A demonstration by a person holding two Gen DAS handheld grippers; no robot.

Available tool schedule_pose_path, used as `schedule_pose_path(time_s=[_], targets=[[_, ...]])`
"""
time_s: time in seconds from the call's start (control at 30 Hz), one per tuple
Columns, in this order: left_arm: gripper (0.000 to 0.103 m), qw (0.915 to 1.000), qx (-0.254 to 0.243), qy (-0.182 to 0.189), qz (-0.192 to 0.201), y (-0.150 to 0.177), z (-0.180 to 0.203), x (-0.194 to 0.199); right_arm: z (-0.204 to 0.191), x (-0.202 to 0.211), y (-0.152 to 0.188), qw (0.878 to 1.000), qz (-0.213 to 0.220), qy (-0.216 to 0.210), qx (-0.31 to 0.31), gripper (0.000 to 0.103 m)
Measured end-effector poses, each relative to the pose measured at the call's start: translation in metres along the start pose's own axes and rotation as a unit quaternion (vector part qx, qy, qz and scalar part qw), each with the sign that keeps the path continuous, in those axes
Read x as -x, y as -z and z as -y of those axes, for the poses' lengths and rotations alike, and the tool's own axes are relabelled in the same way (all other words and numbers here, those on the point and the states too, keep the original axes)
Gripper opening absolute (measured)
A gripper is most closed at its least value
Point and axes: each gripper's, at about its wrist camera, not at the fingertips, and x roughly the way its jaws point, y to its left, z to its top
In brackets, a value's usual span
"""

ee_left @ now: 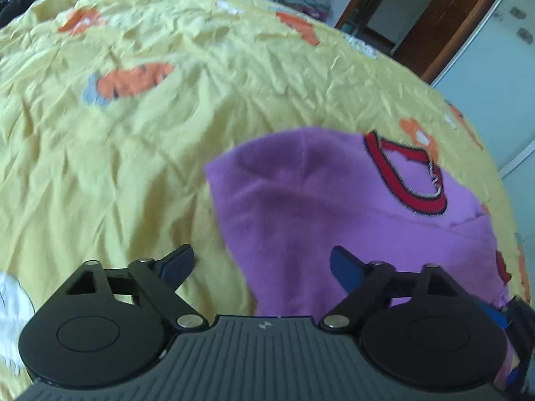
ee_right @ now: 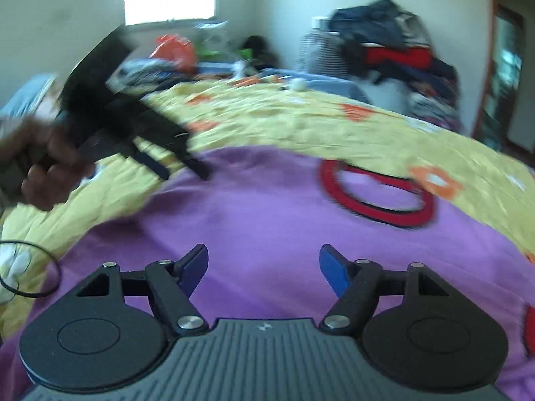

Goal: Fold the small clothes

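Observation:
A small purple garment (ee_left: 334, 207) with a red ring patch (ee_left: 408, 177) lies on the yellow bedsheet (ee_left: 167, 153). My left gripper (ee_left: 262, 264) is open and empty, hovering over the garment's left edge. In the right wrist view the same garment (ee_right: 260, 214) fills the foreground, with its red ring (ee_right: 374, 193) further away. My right gripper (ee_right: 263, 267) is open and empty just above the purple cloth. The left gripper (ee_right: 177, 167) shows blurred at the left of that view, held by a hand (ee_right: 43, 173), its fingers at the garment's far left edge.
The sheet has orange flower prints (ee_left: 130, 82). A pile of clothes (ee_right: 384, 43) stands behind the bed at the right. A doorway (ee_left: 401, 10) and white wall panel (ee_left: 495, 60) are beyond the bed's right edge. A black cable loop (ee_right: 30, 267) lies at the left.

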Motion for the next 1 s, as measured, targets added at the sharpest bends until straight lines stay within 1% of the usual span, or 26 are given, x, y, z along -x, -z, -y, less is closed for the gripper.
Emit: schedule_pose_path(time_s=[0.03,0.07,0.1,0.13,0.17,0.27,0.3,0.37,0.4,0.43,0.47,0.5,0.53,0.57,0.6,0.67,0.7,0.73,0.77,0.8,0.83,0.87,0.9,0.93,0.97,1.0], targets=[[0.069,0.9999,0.007,0.000,0.008,0.000,-0.002,0.001,-0.006,-0.002,-0.001,1.000,-0.001,-0.009,-0.004,0.075],[0.031,0.9998,0.013,-0.003,0.012,-0.002,-0.003,0.001,-0.011,-0.005,-0.002,1.000,-0.002,-0.018,-0.009,0.075],[0.010,0.9996,0.026,-0.005,0.004,-0.006,-0.006,-0.002,-0.015,-0.008,-0.004,1.000,-0.004,-0.026,-0.010,0.075],[0.005,0.9987,0.049,0.007,-0.006,-0.009,-0.011,-0.005,-0.020,-0.007,-0.002,1.000,-0.006,-0.028,-0.007,0.075],[0.005,0.9982,0.058,0.015,-0.004,-0.012,-0.014,-0.006,-0.025,-0.008,-0.003,1.000,-0.006,-0.025,-0.005,0.075],[0.005,0.9999,0.003,0.004,0.010,-0.017,-0.003,-0.004,-0.038,-0.012,-0.006,0.999,0.008,-0.036,0.001,0.075],[0.005,0.9998,-0.007,0.003,0.017,-0.019,0.000,-0.002,-0.047,-0.016,-0.010,0.999,0.002,-0.041,0.008,0.075],[0.005,0.9995,-0.020,0.005,0.023,-0.024,0.002,-0.001,-0.062,-0.026,-0.018,0.999,0.010,-0.034,0.030,0.074],[0.005,0.9993,-0.026,0.003,0.028,-0.026,0.004,0.001,-0.070,-0.033,-0.023,0.998,0.009,-0.037,0.040,0.074],[0.005,0.9990,-0.033,0.001,0.029,-0.028,0.005,0.002,-0.078,-0.042,-0.028,0.998,0.003,-0.041,0.044,0.065],[0.005,0.9988,-0.042,-0.001,0.027,-0.029,0.006,0.001,-0.083,-0.050,-0.033,0.998,0.001,-0.043,0.044,0.060],[0.005,0.9985,-0.048,-0.006,0.026,-0.030,0.007,-0.001,-0.087,-0.059,-0.036,0.998,-0.003,-0.045,0.044,0.053],[0.005,0.9984,-0.050,-0.014,0.022,-0.031,0.005,-0.004,-0.090,-0.070,-0.038,0.998,-0.025,-0.045,0.041,0.050],[0.006,0.9983,-0.053,-0.018,0.016,-0.031,0.003,-0.010,-0.092,-0.082,-0.038,0.996,-0.059,-0.055,0.029,0.049],[0.007,0.9981,-0.055,-0.023,0.014,-0.031,0.001,-0.014,-0.092,-0.083,-0.036,0.996,-0.062,-0.064,0.023,0.050],[0.012,0.9980,-0.053,-0.024,0.023,-0.029,-0.005,-0.015,-0.095,-0.071,-0.033,0.995,-0.066,-0.075,0.031,0.050],[0.016,0.9984,-0.045,-0.023,0.026,-0.029,-0.010,-0.015,-0.091,-0.063,-0.032,0.993,-0.072,-0.084,0.028,0.052],[0.017,0.9986,-0.034,-0.028,0.028,-0.030,-0.015,-0.014,-0.082,-0.052,-0.030,0.994,-0.068,-0.084,0.012,0.053],[0.017,0.9982,-0.033,-0.041,0.031,-0.031,-0.017,-0.011,-0.068,-0.038,-0.026,0.996,-0.056,-0.068,-0.007,0.053],[0.017,0.9970,-0.034,-0.058,0.038,-0.031,-0.019,-0.005,-0.051,-0.023,-0.020,0.998,-0.048,-0.043,-0.021,0.058],[0.015,0.9954,-0.030,-0.078,0.046,-0.030,-0.021,0.003,-0.034,-0.008,-0.013,0.999,-0.040,-0.016,-0.028,0.061],[0.010,0.9941,-0.031,-0.088,0.055,-0.029,-0.021,0.013,-0.014,0.007,-0.003,0.999,-0.030,0.021,-0.029,0.062],[0.010,0.9931,-0.035,-0.087,0.070,-0.025,-0.019,0.025,0.008,0.024,0.008,0.997,-0.024,0.068,-0.031,0.068],[0.010,0.9930,-0.035,-0.072,0.086,-0.020,-0.015,0.038,0.032,0.040,0.019,0.993,-0.022,0.106,-0.045,0.071],[0.010,0.9934,-0.034,-0.049,0.098,-0.014,-0.010,0.049,0.057,0.054,0.029,0.989,-0.023,0.130,-0.069,0.071],[0.010,0.9935,-0.038,-0.024,0.105,-0.008,-0.001,0.058,0.084,0.067,0.039,0.985,-0.025,0.142,-0.100,0.071]])
